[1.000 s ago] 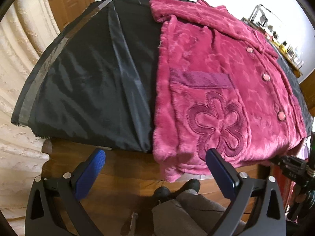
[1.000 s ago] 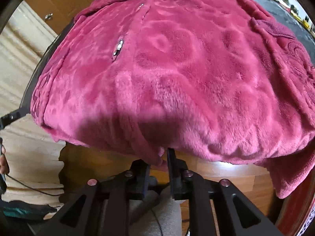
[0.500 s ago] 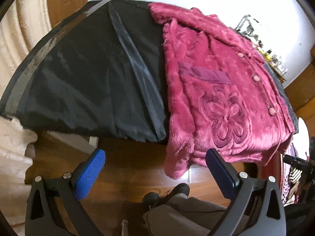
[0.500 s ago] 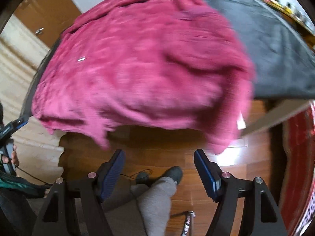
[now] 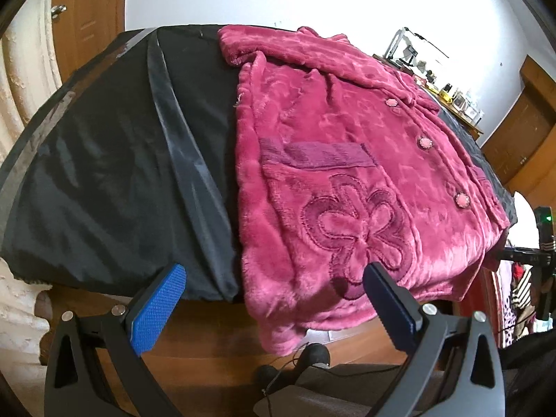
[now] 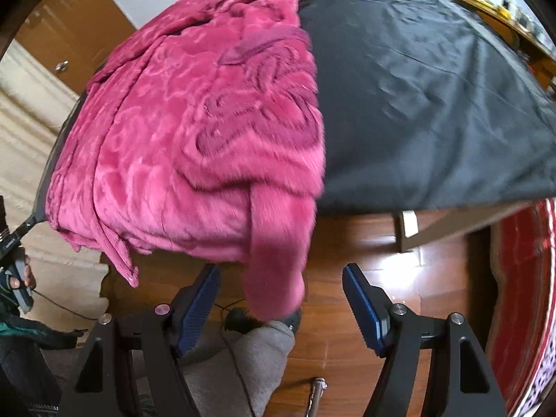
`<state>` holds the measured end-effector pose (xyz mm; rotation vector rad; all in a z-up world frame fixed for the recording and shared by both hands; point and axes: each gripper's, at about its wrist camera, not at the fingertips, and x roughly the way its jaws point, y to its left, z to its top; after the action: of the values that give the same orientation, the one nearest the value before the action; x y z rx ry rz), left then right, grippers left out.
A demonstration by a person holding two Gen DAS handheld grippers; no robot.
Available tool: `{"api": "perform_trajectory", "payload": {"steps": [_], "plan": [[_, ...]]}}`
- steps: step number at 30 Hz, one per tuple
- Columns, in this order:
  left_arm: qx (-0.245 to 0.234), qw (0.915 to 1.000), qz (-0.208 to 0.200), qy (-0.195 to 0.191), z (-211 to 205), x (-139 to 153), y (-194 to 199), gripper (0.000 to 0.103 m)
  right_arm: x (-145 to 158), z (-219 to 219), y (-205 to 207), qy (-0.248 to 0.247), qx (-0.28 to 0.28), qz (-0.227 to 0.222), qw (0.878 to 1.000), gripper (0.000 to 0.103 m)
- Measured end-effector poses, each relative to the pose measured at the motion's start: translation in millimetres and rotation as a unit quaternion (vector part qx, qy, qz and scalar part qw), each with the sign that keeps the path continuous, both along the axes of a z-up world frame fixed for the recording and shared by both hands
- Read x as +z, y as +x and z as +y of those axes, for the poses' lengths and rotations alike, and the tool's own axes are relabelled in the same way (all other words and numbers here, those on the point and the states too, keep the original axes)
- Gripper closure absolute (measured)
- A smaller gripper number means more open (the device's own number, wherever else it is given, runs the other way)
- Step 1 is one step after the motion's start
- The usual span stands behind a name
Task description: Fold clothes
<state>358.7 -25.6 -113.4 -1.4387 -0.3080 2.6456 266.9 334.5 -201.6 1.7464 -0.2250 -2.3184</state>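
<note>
A pink plush jacket (image 5: 347,160) with buttons and a flower pocket lies on a table covered in black cloth (image 5: 114,160). Its hem hangs over the near edge. In the right wrist view the jacket (image 6: 194,132) lies at the left, with a sleeve end (image 6: 278,264) dangling over the edge between the fingers. My left gripper (image 5: 274,299) is open and empty, just short of the hem. My right gripper (image 6: 281,299) is open and empty below the table edge; the sleeve end hangs just above it.
Black cloth (image 6: 434,97) covers the table right of the jacket. Wooden floor (image 6: 365,243) and the person's legs (image 6: 250,365) are below. A red patterned rug (image 6: 521,278) lies at the right. A shelf with small items (image 5: 448,93) stands behind the table.
My right gripper let go of the jacket hem, opened, and drew back to the right; the sleeve end now hangs free. My left gripper stayed open and came closer to the hem.
</note>
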Motion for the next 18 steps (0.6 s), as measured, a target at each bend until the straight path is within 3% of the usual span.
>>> {"api": "perform_trajectory", "payload": {"steps": [7,14,18], "plan": [[-0.002,0.9997,0.023,-0.003,6,-2,3,0.001,-1,6,-26,-0.030,0.042,-0.005,0.999,0.029],[-0.015,0.9998,0.016,0.006,17,-1,9,0.001,-5,7,-40,-0.053,0.071,-0.024,0.996,0.029],[-0.004,0.9989,0.006,0.046,18,1,21,0.001,-8,5,-45,-0.058,0.081,-0.031,0.995,0.029]]}}
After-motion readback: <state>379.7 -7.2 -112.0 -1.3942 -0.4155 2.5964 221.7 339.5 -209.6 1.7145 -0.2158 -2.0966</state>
